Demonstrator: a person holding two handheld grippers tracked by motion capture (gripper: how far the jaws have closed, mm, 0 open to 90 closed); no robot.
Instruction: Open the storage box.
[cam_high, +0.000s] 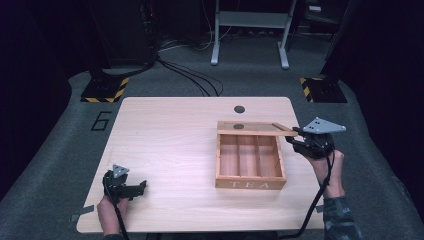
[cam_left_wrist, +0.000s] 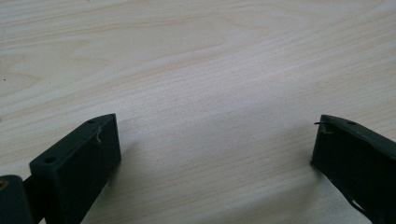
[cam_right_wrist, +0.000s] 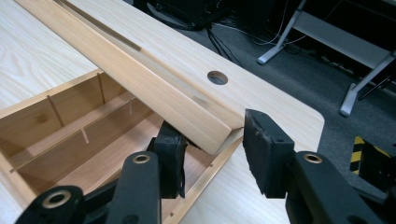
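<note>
Your left gripper (cam_high: 131, 190) sits nearest you at the bench's (cam_high: 170, 145) near left corner, low over the bare wood with its jaws spread wide and nothing between them; the left gripper view shows just pale grain between the two black pads.

Moving right, the wooden tea box (cam_high: 250, 162) stands right of the bench's middle, well apart from that gripper. "TEA" reads across its front wall. Inside, thin dividers split it into three long compartments; whether anything lies in them is hard to tell.

Its lid (cam_high: 255, 128) is raised on the far side, a slim frame with a see-through panel through which a dark round hole (cam_high: 239, 109) in the bench shows.

Your right gripper (cam_high: 295, 136) is at the lid's right-hand end. In the right gripper view its jaws are apart, one pad inside the box beneath the lid's corner (cam_right_wrist: 212, 135), the other outside it; I cannot tell whether either pad touches the wood.

On the floor left of the bench, a painted "6" (cam_high: 102, 120) is readable.
</note>
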